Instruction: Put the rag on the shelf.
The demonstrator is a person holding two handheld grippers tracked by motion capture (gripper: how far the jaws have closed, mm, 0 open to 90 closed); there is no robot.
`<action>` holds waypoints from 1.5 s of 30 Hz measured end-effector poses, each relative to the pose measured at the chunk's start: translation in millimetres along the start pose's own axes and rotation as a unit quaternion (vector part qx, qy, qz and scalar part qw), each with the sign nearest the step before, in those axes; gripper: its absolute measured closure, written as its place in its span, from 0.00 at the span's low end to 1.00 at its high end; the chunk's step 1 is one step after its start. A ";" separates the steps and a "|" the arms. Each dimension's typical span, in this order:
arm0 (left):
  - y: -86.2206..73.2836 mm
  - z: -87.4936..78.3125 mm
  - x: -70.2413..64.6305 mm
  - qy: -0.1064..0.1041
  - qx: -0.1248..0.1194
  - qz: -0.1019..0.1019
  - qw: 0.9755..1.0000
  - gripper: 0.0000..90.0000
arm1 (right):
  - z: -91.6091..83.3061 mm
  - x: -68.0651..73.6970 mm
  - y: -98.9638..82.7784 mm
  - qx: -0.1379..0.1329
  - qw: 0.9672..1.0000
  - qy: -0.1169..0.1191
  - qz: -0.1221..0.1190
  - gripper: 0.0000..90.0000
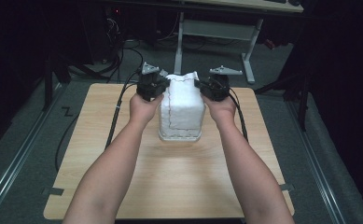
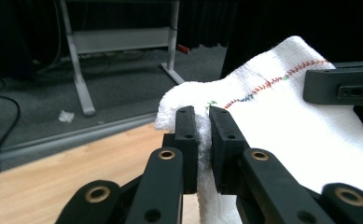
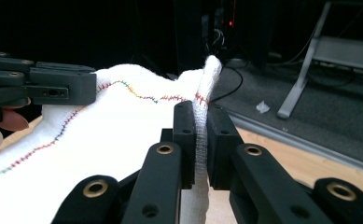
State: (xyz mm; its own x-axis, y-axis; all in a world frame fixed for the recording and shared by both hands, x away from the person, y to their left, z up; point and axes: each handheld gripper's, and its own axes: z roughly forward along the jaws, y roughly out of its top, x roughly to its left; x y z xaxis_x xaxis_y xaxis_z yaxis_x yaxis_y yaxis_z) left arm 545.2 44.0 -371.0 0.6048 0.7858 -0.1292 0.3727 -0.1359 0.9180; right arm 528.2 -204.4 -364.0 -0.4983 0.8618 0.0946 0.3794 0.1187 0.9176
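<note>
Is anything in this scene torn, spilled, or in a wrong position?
Nothing stands out. The white cloth looks whole, its coloured stitching intact. The left tongs and right tongs each pinch an upper corner, and its lower edge rests on the wooden table.

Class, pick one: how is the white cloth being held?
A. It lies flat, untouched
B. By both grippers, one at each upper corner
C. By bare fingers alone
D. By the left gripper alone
B: the left gripper and right gripper each pinch the white cloth.
</note>
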 end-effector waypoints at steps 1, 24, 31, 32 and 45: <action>-0.9 0.7 0.3 0.000 0.002 -0.001 1.000 0.92 | 1.4 -0.8 -2.0 0.003 1.000 0.000 0.000 0.93; 0.7 -10.5 7.2 0.006 -0.011 -0.020 1.000 0.72 | -4.7 -16.7 -4.7 0.018 0.999 -0.018 0.025 0.73; 2.1 -21.6 4.0 0.006 -0.021 -0.010 1.000 0.69 | -11.0 -10.1 -4.0 0.016 1.000 -0.016 0.013 0.71; 2.0 -24.0 2.9 0.006 -0.024 -0.009 1.000 0.69 | -11.8 -8.9 -4.2 0.015 1.000 -0.016 0.012 0.71; -10.9 -59.6 0.3 0.003 -0.037 -0.001 0.999 0.65 | -38.8 1.0 -7.5 0.006 1.000 -0.022 -0.011 0.69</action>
State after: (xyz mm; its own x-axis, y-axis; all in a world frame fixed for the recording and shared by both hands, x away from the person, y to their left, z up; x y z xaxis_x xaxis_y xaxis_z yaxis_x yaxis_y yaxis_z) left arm 499.4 81.7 -358.7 0.5994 0.7899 -0.1293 0.3205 -0.0889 0.9431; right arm 494.6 -223.6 -355.8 -0.4722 0.8796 0.0574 0.3775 0.1429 0.9149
